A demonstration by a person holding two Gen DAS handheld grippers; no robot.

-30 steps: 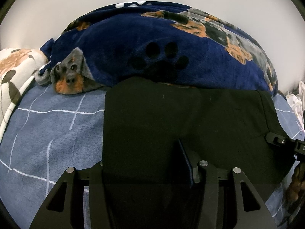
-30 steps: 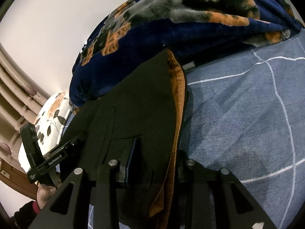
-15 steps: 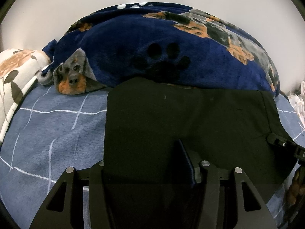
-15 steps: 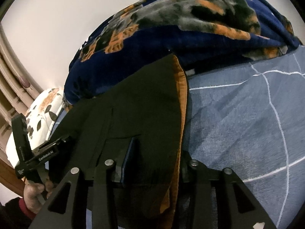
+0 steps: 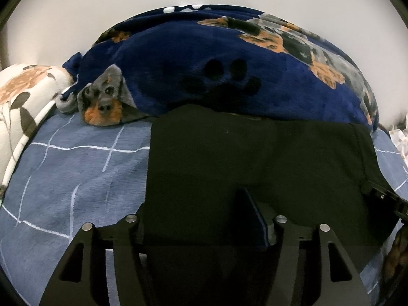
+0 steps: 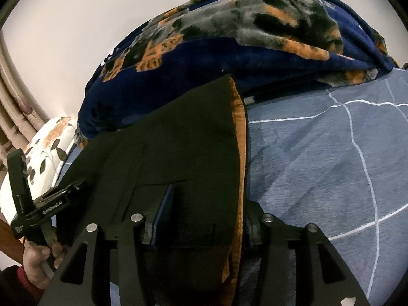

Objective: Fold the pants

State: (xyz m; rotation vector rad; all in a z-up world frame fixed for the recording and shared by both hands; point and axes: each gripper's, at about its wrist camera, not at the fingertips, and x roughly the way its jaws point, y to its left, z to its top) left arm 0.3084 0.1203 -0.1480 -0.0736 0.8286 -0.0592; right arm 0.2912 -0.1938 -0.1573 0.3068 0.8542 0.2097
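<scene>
Pants lie flat mid-bed, far edge touching blanket. Left gripper and right gripper each pinch the near hem. Bedsheet bare rightward.

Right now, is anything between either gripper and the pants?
Nothing visible. The black pants run straight into both: the left gripper and the right gripper each have cloth between their fingers. The navy dog blanket lies beyond the far edge.
</scene>
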